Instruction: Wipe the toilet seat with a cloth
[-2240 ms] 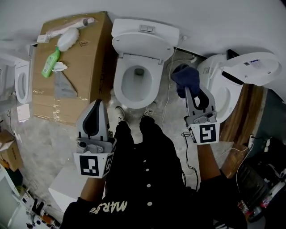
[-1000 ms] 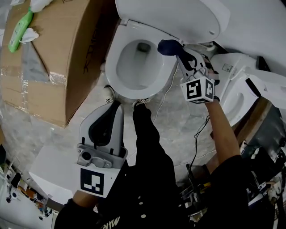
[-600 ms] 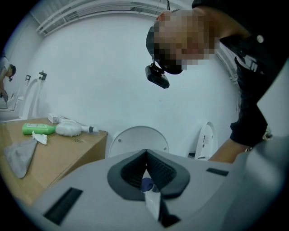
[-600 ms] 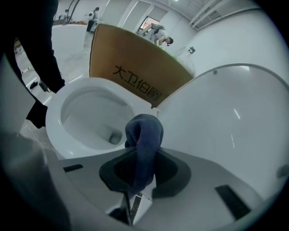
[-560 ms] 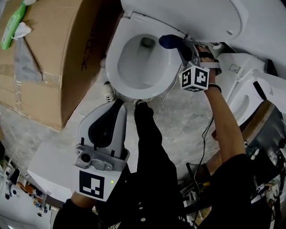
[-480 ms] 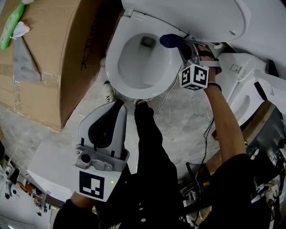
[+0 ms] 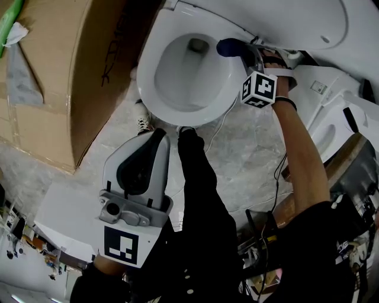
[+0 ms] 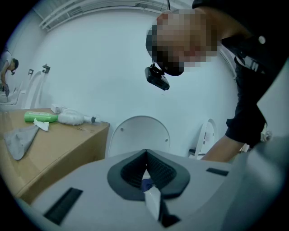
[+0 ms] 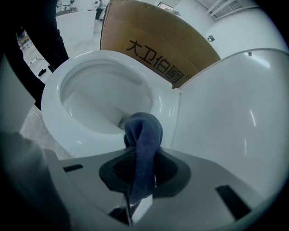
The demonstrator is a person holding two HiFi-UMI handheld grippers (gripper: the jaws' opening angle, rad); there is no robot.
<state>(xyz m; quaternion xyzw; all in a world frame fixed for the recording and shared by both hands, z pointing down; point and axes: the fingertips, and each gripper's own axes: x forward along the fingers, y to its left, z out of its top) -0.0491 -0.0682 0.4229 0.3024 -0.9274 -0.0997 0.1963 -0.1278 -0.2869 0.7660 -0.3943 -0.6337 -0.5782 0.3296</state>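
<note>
1. Only the right gripper (image 9: 141, 168) view shows its jaws clenched on the dark blue cloth (image 9: 143, 135), a folded bulge sticking out past the tips. From the head view we see just that bulge (image 7: 228, 46) ahead of the right gripper (image 7: 241, 52).
2. The left gripper (image 8: 145, 168) view shows its jaws pressed together, holding nothing, and beyond them a green bottle (image 8: 40, 117) and a grey rag (image 8: 20, 140) on the box (image 8: 67, 149).
3. The cloth lies on the seat (image 7: 148, 89) at its rear right rim, just beside the raised lid (image 7: 278, 18).
4. The left gripper (image 7: 155, 137) hangs well apart, by our leg (image 7: 198, 177). The box (image 7: 59, 89) stands just beside the toilet.
</note>
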